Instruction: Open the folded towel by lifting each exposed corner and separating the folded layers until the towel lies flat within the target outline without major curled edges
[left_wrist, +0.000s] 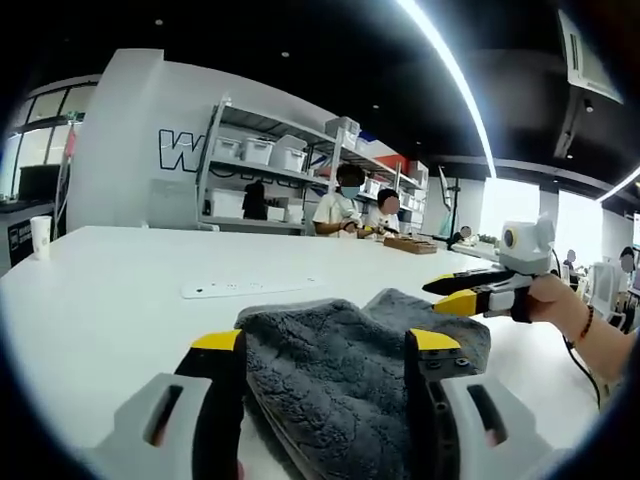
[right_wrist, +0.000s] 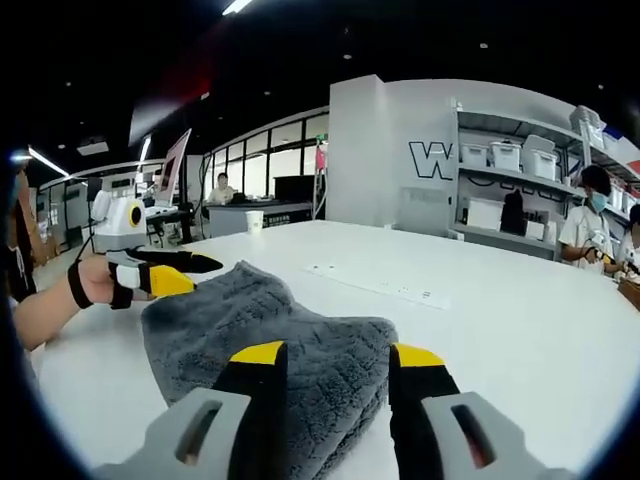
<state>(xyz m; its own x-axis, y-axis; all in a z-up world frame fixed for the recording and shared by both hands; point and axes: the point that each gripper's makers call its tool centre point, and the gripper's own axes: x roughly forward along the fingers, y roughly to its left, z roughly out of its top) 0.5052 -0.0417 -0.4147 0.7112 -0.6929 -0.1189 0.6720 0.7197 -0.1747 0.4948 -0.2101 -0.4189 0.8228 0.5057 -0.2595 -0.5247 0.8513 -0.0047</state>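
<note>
A folded grey towel (left_wrist: 350, 370) lies on a broad white table (left_wrist: 110, 300), its thick layers bunched toward the near edge. In the left gripper view, the left gripper (left_wrist: 330, 350) stands at 6 o'clock with its yellow-tipped jaws spread wide on either side of the cloth, gripping nothing. At 3 o'clock the right gripper (left_wrist: 455, 293), held in a hand (left_wrist: 550, 298), hovers at the towel's far edge, jaws parted. In the right gripper view, the same pair straddles the towel at 6 o'clock, and the other tool sits at 9 o'clock. A white power strip (left_wrist: 252, 287) rests beyond; people (left_wrist: 342, 205) work by storage shelves (left_wrist: 270, 165) at 12 o'clock.
</note>
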